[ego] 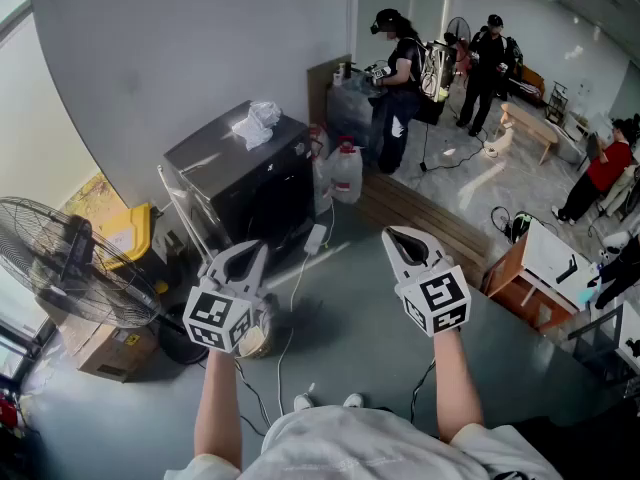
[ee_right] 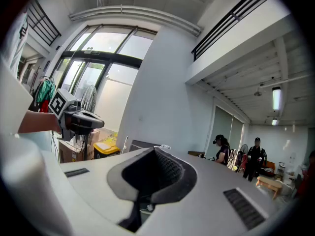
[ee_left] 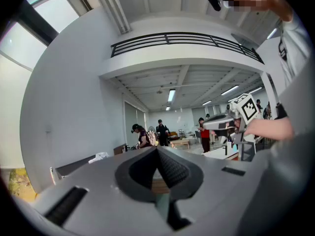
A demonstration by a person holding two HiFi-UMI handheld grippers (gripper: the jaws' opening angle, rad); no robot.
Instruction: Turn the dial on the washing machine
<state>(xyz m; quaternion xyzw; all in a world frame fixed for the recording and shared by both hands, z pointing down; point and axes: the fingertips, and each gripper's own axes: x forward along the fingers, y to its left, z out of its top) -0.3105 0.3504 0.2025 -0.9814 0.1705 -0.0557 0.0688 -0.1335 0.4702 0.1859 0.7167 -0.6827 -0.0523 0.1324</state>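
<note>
The washing machine (ego: 245,173) is a dark grey box against the wall, ahead and left of me, with a crumpled white plastic bag (ego: 255,123) on its lid. Its dial does not show in any view. My left gripper (ego: 252,252) is held out level, well short of the machine, jaws closed together with nothing between them (ee_left: 157,149). My right gripper (ego: 400,236) floats beside it to the right, also shut and empty (ee_right: 155,150). Each gripper view catches the other gripper off to its side.
A standing fan (ego: 60,263), a yellow bin (ego: 125,233) and a cardboard box (ego: 100,348) crowd the left. Water jugs (ego: 345,173) stand right of the machine. A white cable (ego: 300,278) trails over the floor. A desk (ego: 540,268) is at right; people stand at the back.
</note>
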